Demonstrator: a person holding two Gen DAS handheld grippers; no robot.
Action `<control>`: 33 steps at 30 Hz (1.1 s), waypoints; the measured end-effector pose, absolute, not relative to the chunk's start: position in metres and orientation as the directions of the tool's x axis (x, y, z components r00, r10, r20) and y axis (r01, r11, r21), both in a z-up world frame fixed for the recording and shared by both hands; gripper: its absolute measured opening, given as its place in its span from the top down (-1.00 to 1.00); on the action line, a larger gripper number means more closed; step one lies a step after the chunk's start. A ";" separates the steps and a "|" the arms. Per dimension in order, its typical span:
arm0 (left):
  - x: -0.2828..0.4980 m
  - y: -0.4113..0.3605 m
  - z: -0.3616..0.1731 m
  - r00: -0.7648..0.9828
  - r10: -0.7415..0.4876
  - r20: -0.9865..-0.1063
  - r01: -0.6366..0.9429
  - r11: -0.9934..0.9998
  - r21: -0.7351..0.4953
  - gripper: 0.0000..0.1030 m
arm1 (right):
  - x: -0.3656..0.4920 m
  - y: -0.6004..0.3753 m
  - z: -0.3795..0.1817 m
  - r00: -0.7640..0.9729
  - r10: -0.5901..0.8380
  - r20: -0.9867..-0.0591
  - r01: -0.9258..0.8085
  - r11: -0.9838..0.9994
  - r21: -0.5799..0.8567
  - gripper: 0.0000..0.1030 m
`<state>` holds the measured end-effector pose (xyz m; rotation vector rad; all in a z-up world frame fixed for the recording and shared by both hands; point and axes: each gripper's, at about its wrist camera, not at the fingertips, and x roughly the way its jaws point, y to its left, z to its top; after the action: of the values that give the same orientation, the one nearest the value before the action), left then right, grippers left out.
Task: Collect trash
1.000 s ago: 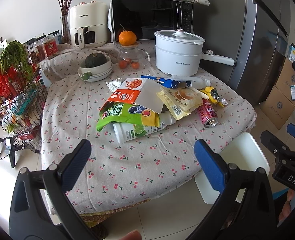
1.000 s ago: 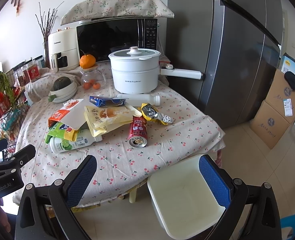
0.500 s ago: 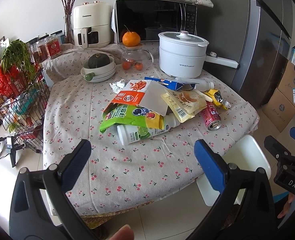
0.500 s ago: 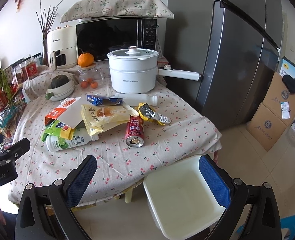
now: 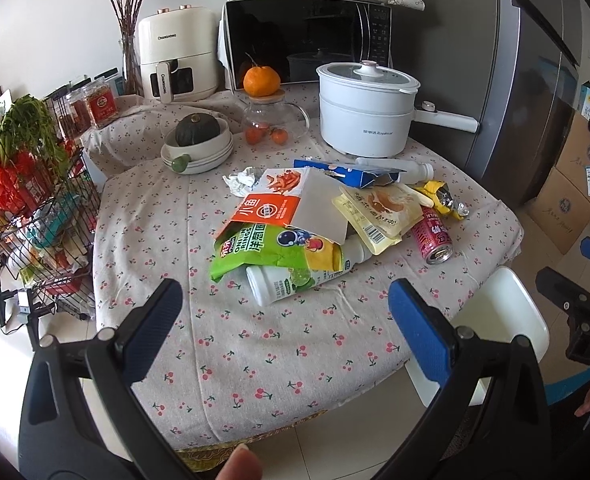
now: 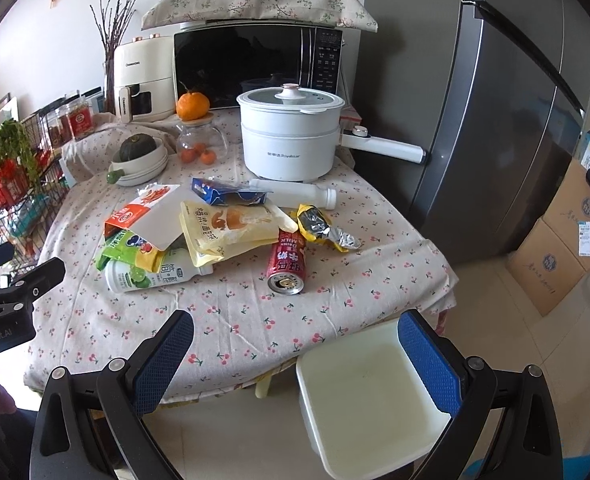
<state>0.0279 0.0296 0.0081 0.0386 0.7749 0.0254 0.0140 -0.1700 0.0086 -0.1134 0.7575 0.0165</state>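
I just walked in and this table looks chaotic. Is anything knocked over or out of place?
Yes. A red drink can lies on its side with its opened top facing the table edge, and a white bottle lies toppled under a heap of snack bags. A crumpled yellow wrapper sits beside the can. No liquid looks spilled.

Home kitchen: microwave [image 5: 303,36], fridge [image 6: 495,100], cooking pot [image 6: 291,140].

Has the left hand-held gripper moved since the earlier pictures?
Yes. The left hand-held gripper has come closer to the table: the white pot now looks larger in its view.
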 end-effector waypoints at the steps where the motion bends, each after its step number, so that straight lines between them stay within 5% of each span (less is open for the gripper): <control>1: 0.034 0.032 0.007 0.699 0.027 -0.715 0.000 0.999 0.038 -0.99 | 0.020 -0.171 0.011 0.715 -0.018 -0.699 -0.064 0.994 -0.092 -1.00; 10: 0.093 0.039 -0.013 0.611 -0.075 -0.788 0.074 0.997 -0.038 -0.98 | 0.083 -0.182 0.011 0.637 -0.004 -0.771 -0.088 0.993 -0.078 -1.00; 17: 0.136 0.078 -0.039 0.557 -0.196 -0.807 -0.044 0.963 -0.264 -0.70 | 0.109 -0.206 -0.026 0.534 0.083 -0.842 -0.068 0.996 0.055 -1.00; 23: 0.156 0.067 -0.038 0.544 -0.119 -0.831 0.010 0.991 -0.135 -0.69 | 0.121 -0.199 -0.019 0.578 -0.002 -0.816 -0.058 0.997 -0.043 -1.00; 33: 0.162 0.100 -0.064 0.511 -0.336 -0.791 -0.139 0.876 -0.462 -0.27 | 0.125 -0.186 -0.019 0.563 0.045 -0.825 -0.086 0.996 -0.004 -1.00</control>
<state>0.1617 0.1004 -0.0637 -0.5125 1.0402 -0.1248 0.1246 -0.1863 -0.0190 -0.0461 0.9700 0.0775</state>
